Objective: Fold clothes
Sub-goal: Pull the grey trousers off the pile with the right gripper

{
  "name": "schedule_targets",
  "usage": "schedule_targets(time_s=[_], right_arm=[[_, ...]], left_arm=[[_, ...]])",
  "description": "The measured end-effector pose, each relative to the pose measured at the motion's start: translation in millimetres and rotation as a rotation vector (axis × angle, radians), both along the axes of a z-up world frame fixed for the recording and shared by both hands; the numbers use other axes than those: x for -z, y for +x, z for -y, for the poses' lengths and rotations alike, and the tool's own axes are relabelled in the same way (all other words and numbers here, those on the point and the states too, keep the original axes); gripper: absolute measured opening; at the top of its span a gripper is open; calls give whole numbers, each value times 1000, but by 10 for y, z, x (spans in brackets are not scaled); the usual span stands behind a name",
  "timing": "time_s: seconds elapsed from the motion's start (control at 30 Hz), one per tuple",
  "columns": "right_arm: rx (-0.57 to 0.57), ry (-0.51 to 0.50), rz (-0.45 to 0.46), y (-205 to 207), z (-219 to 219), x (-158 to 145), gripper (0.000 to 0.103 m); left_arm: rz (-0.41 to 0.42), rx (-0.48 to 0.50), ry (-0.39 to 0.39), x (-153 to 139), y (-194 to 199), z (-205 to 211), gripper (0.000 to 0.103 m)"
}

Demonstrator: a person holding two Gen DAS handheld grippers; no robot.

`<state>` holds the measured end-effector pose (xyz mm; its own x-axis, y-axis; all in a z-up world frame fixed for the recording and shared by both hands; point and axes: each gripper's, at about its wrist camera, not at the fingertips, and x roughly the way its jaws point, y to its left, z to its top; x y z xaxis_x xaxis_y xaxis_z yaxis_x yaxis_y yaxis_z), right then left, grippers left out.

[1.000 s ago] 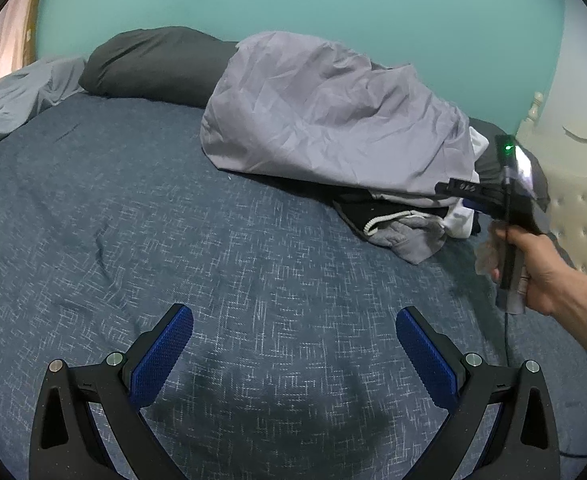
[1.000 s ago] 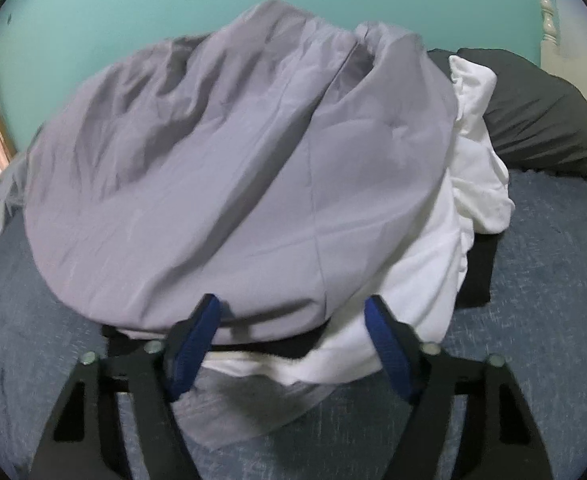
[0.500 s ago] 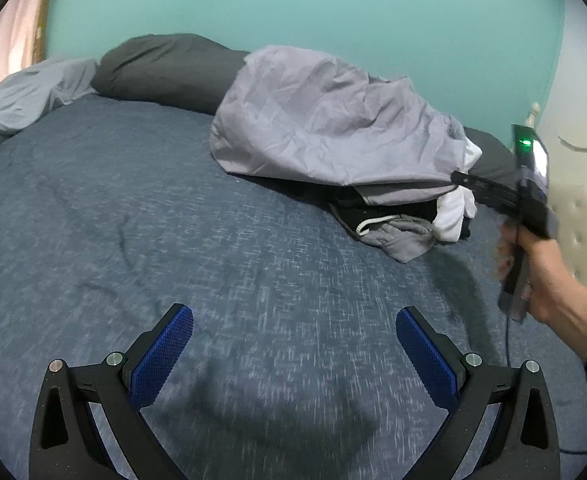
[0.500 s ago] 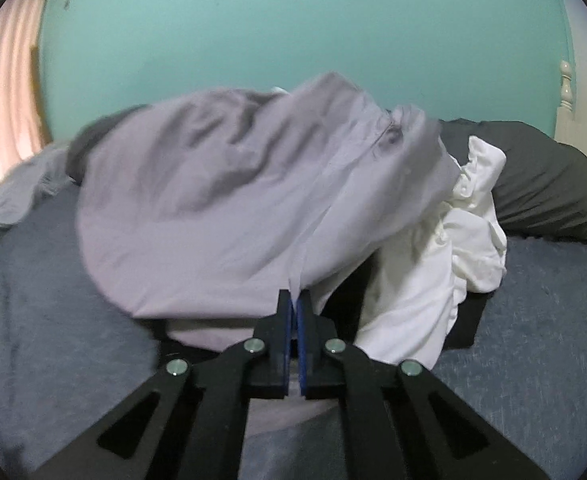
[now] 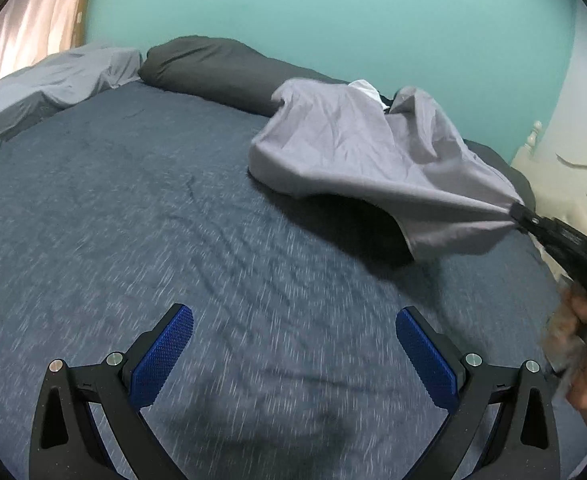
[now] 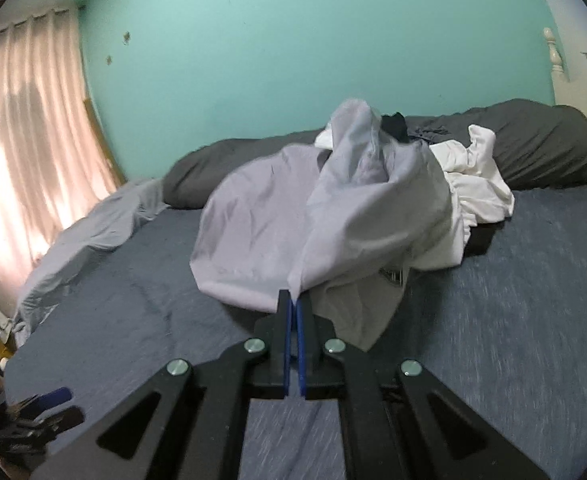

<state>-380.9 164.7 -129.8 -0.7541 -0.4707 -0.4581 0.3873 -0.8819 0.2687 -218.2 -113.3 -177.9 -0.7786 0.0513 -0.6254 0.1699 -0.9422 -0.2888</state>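
Observation:
A light grey garment point(image 5: 373, 152) is stretched off the clothes pile toward the right, its edge pinched in my right gripper point(image 5: 517, 212). In the right wrist view the right gripper point(image 6: 293, 304) is shut on the grey garment point(image 6: 293, 216), which drapes back over a white garment point(image 6: 473, 184) and dark clothes. My left gripper point(image 5: 293, 356) is open and empty, low over the blue bedspread point(image 5: 133, 208), well left of the garment.
A dark grey pillow point(image 5: 221, 64) and a pale grey sheet point(image 5: 49, 84) lie at the head of the bed against the teal wall. A curtain point(image 6: 17, 152) hangs at the left. A cream headboard point(image 5: 553, 176) stands at the right.
My right gripper has pulled back and up with the grey garment, dragging it off the pile. My left gripper has drawn back over the bedspread, still open.

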Motion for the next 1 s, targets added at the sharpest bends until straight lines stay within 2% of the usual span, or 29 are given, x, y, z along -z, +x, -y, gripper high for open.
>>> schedule_targets(time_s=[0.2,0.4,0.53,0.77,0.87,1.0], right_arm=[[-1,-72,43,841,-179,101,2],[28,-35,110,1426,-298,464,2],[68,-19,172,1514,-343,683,2],[124,-71,270,1548,-442,1058,5],[132,-43,275,1612,-445,1080,6],[149,-7,249,1723,-472,962,6]], left_arm=[[3,7,1,6,406,-50,103],[18,30,-15,113,587,-145,103],[26,55,-23,223,577,-214,103],[29,58,-32,344,506,-214,103],[44,45,-56,416,452,-211,103],[51,39,-69,449,409,-193,103]])
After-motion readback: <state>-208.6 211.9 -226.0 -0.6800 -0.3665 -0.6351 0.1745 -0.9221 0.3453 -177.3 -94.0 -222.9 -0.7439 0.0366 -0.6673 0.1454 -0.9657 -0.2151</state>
